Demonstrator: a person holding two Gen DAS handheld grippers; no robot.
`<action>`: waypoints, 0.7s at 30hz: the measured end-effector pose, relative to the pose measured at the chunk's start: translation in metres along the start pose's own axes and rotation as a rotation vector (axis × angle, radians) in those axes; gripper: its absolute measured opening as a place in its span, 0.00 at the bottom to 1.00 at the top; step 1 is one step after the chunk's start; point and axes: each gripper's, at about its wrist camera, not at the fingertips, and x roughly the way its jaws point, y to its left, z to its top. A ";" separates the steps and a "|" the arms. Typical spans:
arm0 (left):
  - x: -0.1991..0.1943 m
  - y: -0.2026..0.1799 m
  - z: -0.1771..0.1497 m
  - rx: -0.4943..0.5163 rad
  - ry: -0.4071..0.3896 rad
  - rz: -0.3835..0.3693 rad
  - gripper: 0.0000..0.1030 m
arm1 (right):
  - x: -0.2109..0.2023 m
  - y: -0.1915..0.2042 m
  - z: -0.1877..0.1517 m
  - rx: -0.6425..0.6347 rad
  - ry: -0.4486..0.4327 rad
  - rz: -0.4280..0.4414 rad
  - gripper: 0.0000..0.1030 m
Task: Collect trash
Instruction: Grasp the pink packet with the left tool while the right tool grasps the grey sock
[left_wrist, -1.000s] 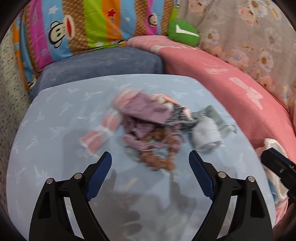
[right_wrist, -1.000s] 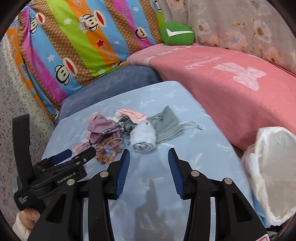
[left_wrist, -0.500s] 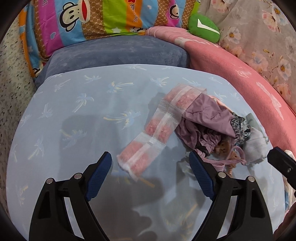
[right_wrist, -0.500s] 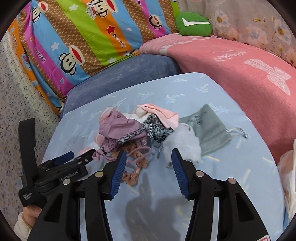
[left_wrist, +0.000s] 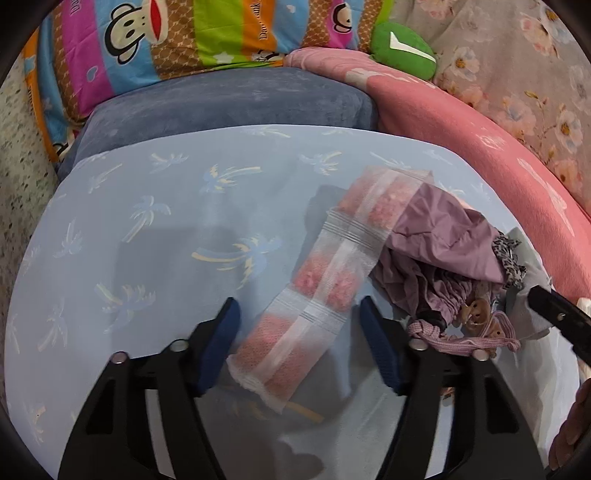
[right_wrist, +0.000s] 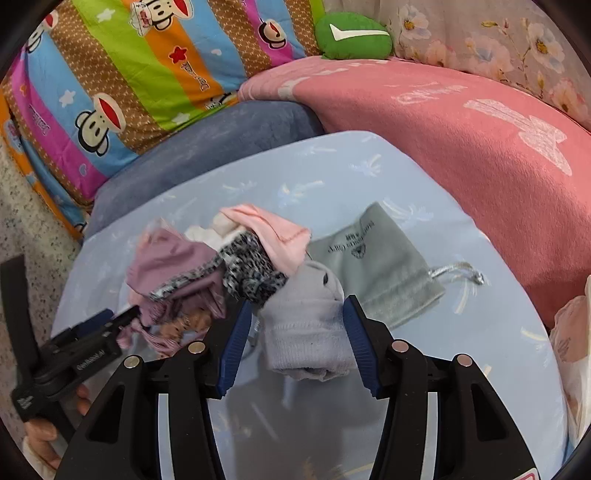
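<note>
Left gripper (left_wrist: 297, 338) now down over the long pink-and-white mesh strip (left_wrist: 332, 280) on the pale blue palm-printed desk (left_wrist: 147, 229); fingers just narrowed, flanking its near end, not yet pressing. Right gripper (right_wrist: 297, 332) lowered from a hover onto the rolled pale grey sock (right_wrist: 308, 325); fingers half spread, straddling it, right pad touching or nearly so. Both pieces lined up for pinching. White plastic bag (right_wrist: 570, 343) waiting at the desk's right edge.
</note>
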 end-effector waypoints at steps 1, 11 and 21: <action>0.000 -0.001 0.000 0.006 -0.002 0.003 0.47 | 0.003 0.000 -0.003 -0.006 0.002 -0.010 0.51; -0.018 -0.007 0.000 -0.010 0.001 -0.020 0.13 | -0.006 -0.002 -0.011 -0.046 -0.006 -0.032 0.27; -0.078 -0.047 0.010 0.027 -0.123 -0.065 0.13 | -0.072 -0.011 -0.017 -0.002 -0.077 0.063 0.26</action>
